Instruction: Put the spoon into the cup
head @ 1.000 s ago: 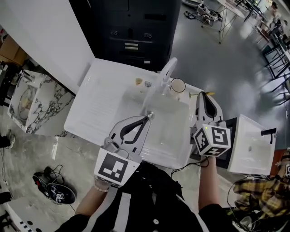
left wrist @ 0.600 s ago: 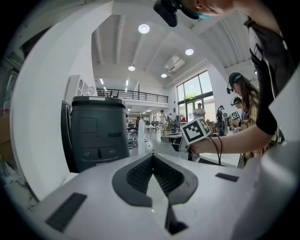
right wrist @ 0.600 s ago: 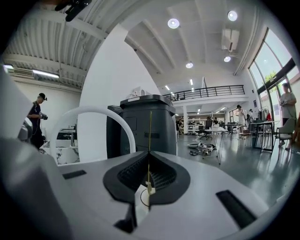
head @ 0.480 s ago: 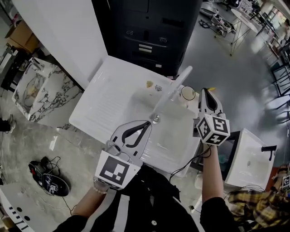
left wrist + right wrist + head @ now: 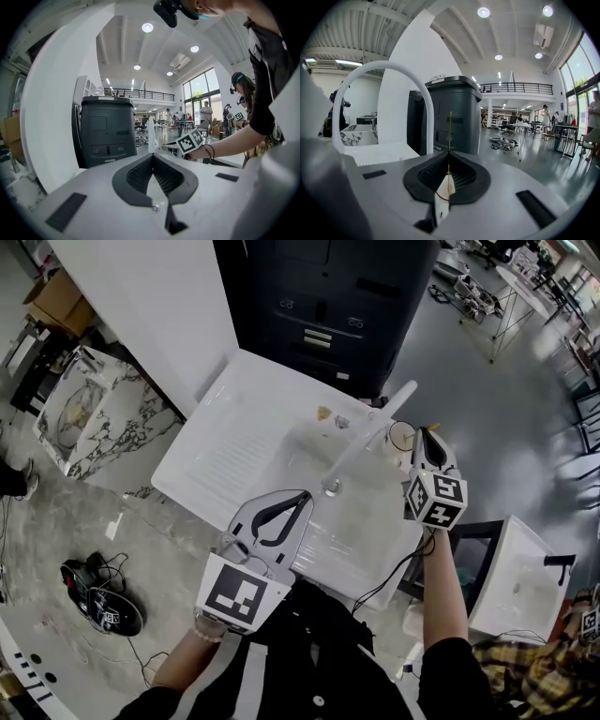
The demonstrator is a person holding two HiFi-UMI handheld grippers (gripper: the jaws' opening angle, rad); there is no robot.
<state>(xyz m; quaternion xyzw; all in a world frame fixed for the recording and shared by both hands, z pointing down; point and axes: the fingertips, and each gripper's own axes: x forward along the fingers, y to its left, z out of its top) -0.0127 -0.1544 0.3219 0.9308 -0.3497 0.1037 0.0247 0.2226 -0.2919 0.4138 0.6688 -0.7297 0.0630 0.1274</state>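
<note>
Over the sink (image 5: 373, 532), head view, we record the left gripper (image 5: 305, 495) at the near edge and the right gripper (image 5: 427, 432) just beside the cup (image 5: 401, 435). Left gripper view: jaws together, empty. Right gripper view: jaws clamp the spoon (image 5: 449, 133), its handle upright.

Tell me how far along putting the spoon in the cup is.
Done: the spoon is clamped in the shut right tool. In hand: that tool hovers beside the cup by the sink. Left: getting the spoon into the cup and letting go.
</note>
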